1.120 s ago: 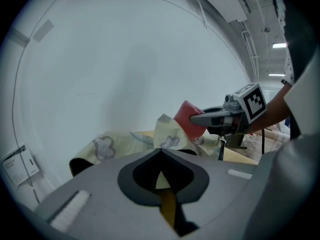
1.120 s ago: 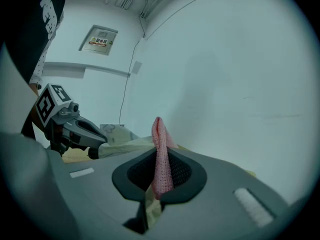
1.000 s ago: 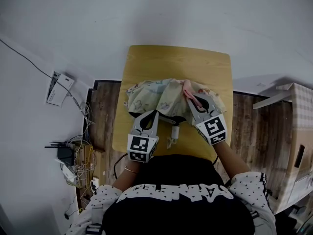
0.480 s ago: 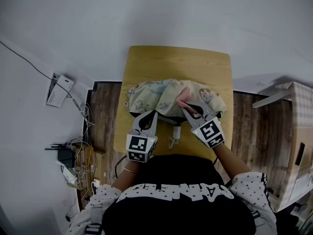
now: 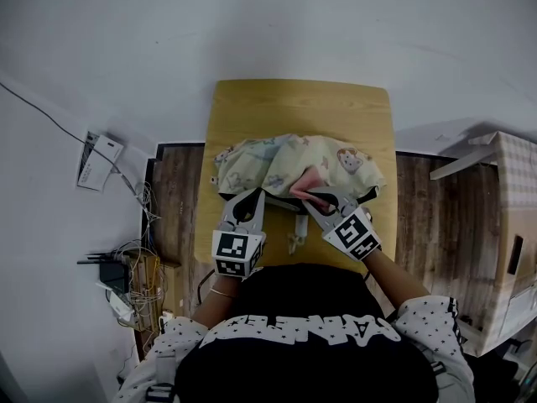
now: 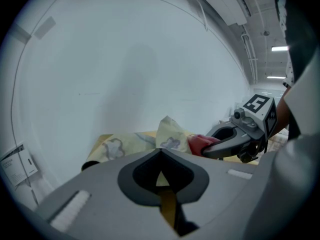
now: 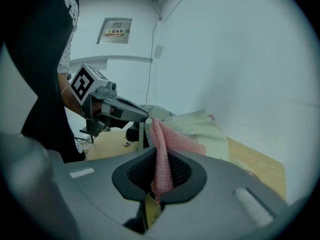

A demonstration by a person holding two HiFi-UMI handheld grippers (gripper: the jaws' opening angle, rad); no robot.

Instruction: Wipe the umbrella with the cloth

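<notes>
Head view: patterned umbrella (image 5: 285, 159) lies across the wooden surface (image 5: 252, 99). The left gripper (image 5: 254, 196) is at its near edge and the right gripper (image 5: 313, 198) brings the pink cloth (image 5: 308, 180) onto the canopy

Left gripper view: fingers shut, apparently pinching a peak of canopy fabric

Right gripper view: fingers clamped on the cloth

Step, as judged: wiping stroke under way. Next calls for dragging the cloth across fresh fabric while the left anchors it

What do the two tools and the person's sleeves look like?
Both the left tool and the right tool are grey, with black-lined jaws and a cube of black-and-white square markers. The sleeves are white with black dots; a thin bracelet is on the left wrist.
</notes>
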